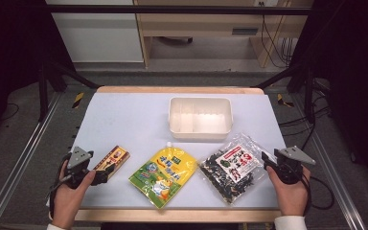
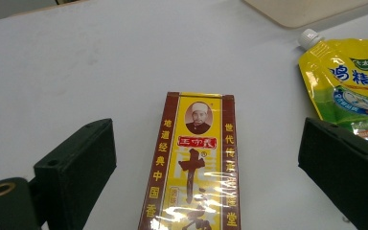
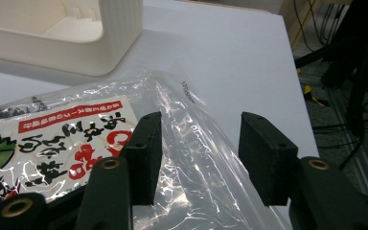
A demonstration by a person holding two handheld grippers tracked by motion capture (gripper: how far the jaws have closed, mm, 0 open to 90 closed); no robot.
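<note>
Maroon-and-yellow cardboard spice box [image 2: 194,167] lies flat at table's 8 o'clock, between left gripper [image 2: 206,167] jaws spread wide, apart from it, seemingly poised to pinch | right gripper [image 3: 199,153] half-open astride clear plastic seaweed bag [image 1: 232,167] edge at 4 o'clock, not pressing | cream plastic bin [image 1: 200,133] at 12 o'clock holds nothing.

A white-topped bench [image 1: 124,120] carries a cream plastic bin [image 1: 200,118] with an inner divider, standing toward the far edge. Nearer, at the middle, lies a yellow-green spouted pouch [image 1: 164,173], its white cap pointing toward the bin, well apart from it.
</note>
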